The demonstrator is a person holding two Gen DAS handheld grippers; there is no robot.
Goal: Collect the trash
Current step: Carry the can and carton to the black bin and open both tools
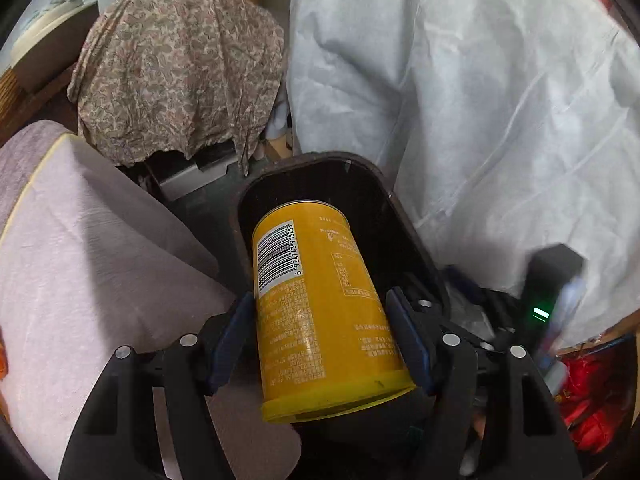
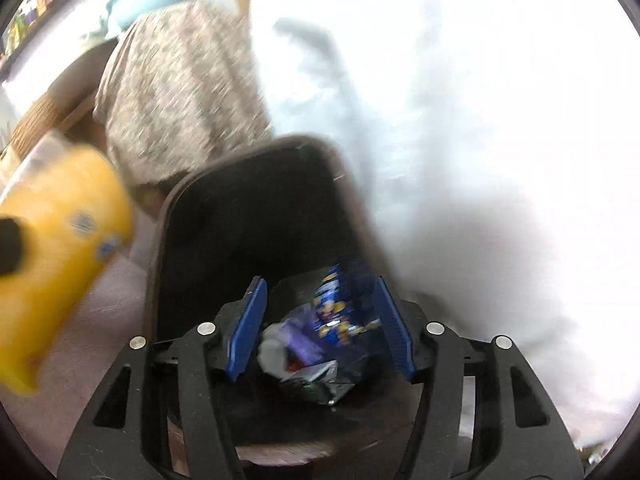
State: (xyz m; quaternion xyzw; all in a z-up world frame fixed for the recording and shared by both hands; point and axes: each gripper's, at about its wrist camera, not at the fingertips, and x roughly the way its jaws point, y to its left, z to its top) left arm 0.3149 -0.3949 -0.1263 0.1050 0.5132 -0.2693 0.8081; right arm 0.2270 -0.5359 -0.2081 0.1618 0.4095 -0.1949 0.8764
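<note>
A yellow cylindrical can [image 1: 320,320] with a barcode is clamped between the blue pads of my left gripper [image 1: 320,298]. It tilts forward, its far end over the mouth of a black bin [image 1: 312,158]. In the right wrist view the same can [image 2: 60,248] shows blurred at the left, beside the black bin [image 2: 256,148]. My right gripper [image 2: 320,280] hangs over the bin's near side. A crumpled blue snack bag [image 2: 332,320] lies between its pads. The bag brushes the right pad, and a gap shows at the left pad [image 2: 248,328].
A large white cloth bundle [image 1: 480,120] crowds the bin's right side. A floral cloth [image 1: 176,72] covers something behind the bin, and a pale cushion [image 1: 80,260] presses in from the left. A dark blurred object with a green light [image 1: 548,292] and red packaging [image 1: 588,400] sit at the right.
</note>
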